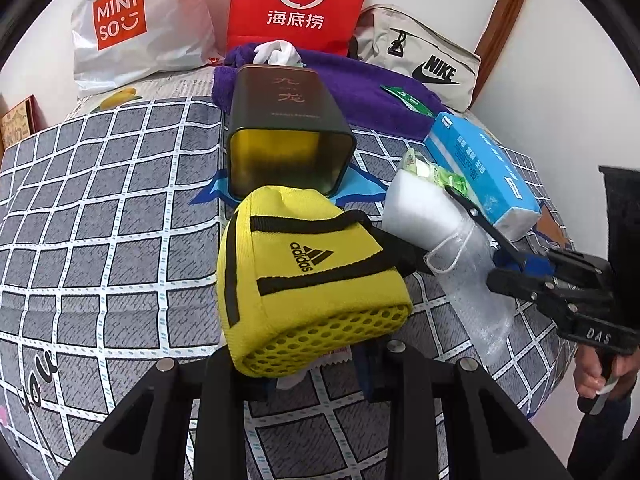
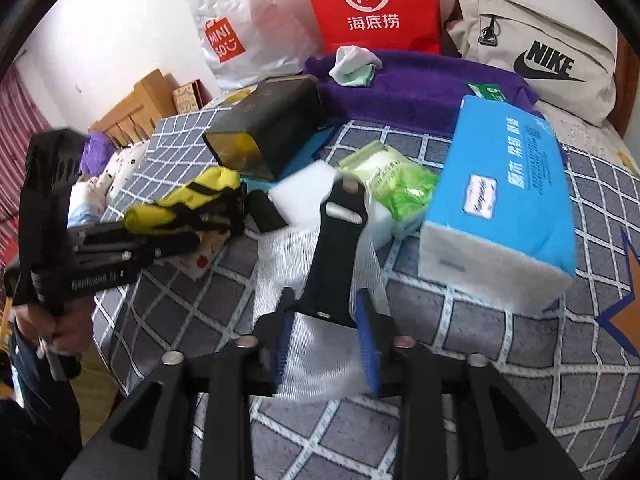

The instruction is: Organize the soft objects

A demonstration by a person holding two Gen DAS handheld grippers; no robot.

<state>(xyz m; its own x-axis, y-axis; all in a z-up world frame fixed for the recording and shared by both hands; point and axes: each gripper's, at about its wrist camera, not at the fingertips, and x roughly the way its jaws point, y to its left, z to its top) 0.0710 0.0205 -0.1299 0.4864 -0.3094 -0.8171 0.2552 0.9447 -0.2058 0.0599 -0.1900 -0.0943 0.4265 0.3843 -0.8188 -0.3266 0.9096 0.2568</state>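
While the yellow pouch (image 1: 304, 276) sits raised just above the checked bedcover (image 1: 112, 216), the left gripper (image 1: 308, 364) is closed on its mesh end, fingers hidden beneath the fabric in the left wrist view. From the right wrist camera the same pouch (image 2: 188, 200) shows clamped at the tip of that gripper (image 2: 192, 224), in front of the open mouth of a dark tin (image 2: 264, 128) lying on its side (gold lining visible).

The right gripper (image 2: 324, 344) has its blue-padded fingers (image 2: 366, 344) pressed against a clear plastic bag (image 2: 320, 288); motion blur there makes the exact gap hard to read, but the bag lies between the pads and appears pinched. In the left view that bag (image 1: 476, 280) trails from a white foam block (image 1: 416, 212), with a green packet (image 1: 440, 174) just beyond.

A blue tissue pack (image 2: 500, 196) rests tilted just right of the green packet (image 2: 396, 184). Farther back a purple towel (image 2: 416, 84) carries a crumpled white cloth (image 2: 352, 64). Against the wall stand a white Miniso bag (image 1: 132, 28), a red paper bag (image 1: 298, 4) and a beige Nike bag (image 1: 424, 60).
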